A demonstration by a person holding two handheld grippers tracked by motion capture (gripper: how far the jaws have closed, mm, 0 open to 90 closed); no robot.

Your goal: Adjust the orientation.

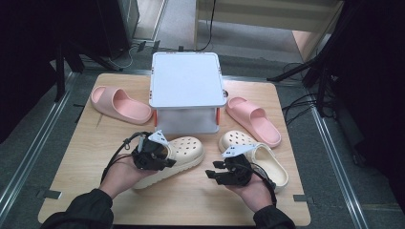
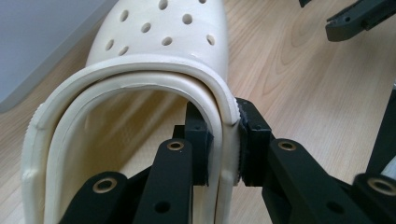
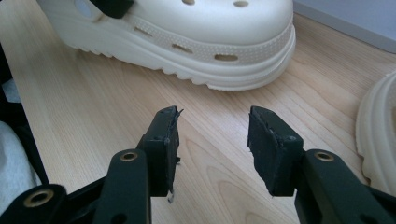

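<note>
meanwhile left claw (image 2: pixel 223 147) pinches the cream clog's (image 2: pixel 159 42) side rim.

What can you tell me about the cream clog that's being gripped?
The clog is cream, of what looks like soft foam, with round holes over its toe and slots along a thick ridged sole. It lies on the table, toe toward the white box, and looks slightly tilted. The left gripper pinches the rim of its heel opening, one jaw inside, one outside. A matching clog lies apart, to its right.
</note>
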